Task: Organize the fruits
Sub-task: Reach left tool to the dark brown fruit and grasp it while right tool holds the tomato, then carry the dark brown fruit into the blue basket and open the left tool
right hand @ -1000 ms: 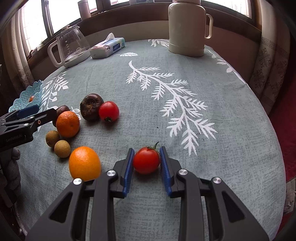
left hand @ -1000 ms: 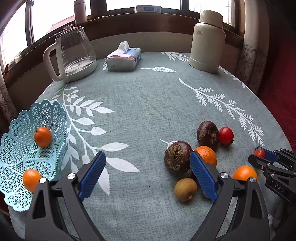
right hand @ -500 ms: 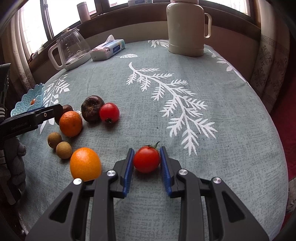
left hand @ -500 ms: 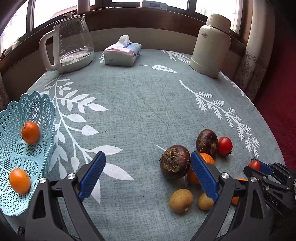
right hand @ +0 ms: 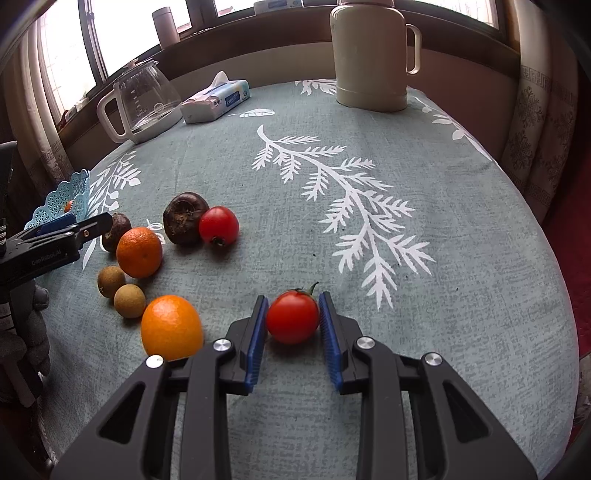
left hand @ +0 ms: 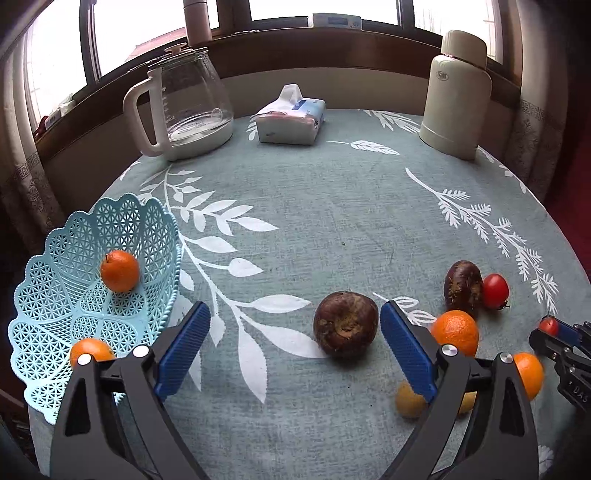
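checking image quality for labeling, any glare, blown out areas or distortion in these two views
Left wrist view: windows blown out white, table edge bowed by fisheye, fruit sharp. Right wrist view: same overexposed windows, dark vignette corners, soft shadow under the tomato between the right tool pads.

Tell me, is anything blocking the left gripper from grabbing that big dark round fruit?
Nothing visible does. The left gripper is open, and the dark round fruit sits on bare tablecloth just ahead, toward its right finger. The orange lies outside that finger.
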Demonstrator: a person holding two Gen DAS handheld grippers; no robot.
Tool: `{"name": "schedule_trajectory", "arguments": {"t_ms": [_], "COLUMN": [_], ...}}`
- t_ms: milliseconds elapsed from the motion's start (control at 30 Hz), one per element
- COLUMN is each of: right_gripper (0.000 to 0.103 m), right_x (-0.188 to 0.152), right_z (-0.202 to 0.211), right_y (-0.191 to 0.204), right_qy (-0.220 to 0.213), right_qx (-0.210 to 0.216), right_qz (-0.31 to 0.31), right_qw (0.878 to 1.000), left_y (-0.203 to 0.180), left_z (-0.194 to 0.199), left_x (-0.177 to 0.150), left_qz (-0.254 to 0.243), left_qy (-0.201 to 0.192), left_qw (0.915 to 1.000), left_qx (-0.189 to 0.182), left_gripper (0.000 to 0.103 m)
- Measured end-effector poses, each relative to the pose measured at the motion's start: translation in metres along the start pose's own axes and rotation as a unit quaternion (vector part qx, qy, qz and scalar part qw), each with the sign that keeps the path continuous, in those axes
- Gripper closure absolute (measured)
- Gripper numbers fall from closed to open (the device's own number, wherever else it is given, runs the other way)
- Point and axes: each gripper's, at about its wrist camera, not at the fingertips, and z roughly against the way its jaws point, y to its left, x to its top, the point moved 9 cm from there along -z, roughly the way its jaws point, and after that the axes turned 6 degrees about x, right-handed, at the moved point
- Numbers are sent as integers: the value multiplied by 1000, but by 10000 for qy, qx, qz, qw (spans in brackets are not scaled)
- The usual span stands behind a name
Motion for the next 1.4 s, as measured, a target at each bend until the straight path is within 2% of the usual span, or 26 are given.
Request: {"name": "schedule_trajectory", "arguments": {"t_ms": [167,233,300,367,433,467,733,1000,1400], "right_gripper": [75,75,75,75,75,75,75,75,75], "right_x": [0,0,0,0,0,0,2,6,17], "right_z": [0,0,0,0,-1,-1,2,12,41], "right_y": [0,0,0,0,0,0,-1,0,30], "right_qy": [1,2,3,3,2,0,-52,-227,-635], "right_qx": [-2,-12,-20,-25,-28,-29,-17,-20,245], "right_qz": [2,9,15,19,20,21,6,-32,-49], "right_qw": [10000,10000,10000,10000,10000,10000,10000,9997,9977], "left_y": [-10,-14,-19,-24,-27,-29,-17,10,89], "left_z": [-10,-12,-17,-20,-15,-13,5,33,66], "left_x": [-4,-4,-7,-11,-11,-11,-13,-11,-4], "left_qz": [-130,-143,-91,-12,-36,-28,172,425,1036], "left_qy": [109,151,298,402,327,304,110,-187,-594], "left_qw": [9999,9997,9989,9972,9971,9967,9978,9979,9928], "left_qx": [-36,-116,-360,-637,-685,-756,-628,-444,27], "left_gripper": [9,15,34,45,53,61,61,61,61]}}
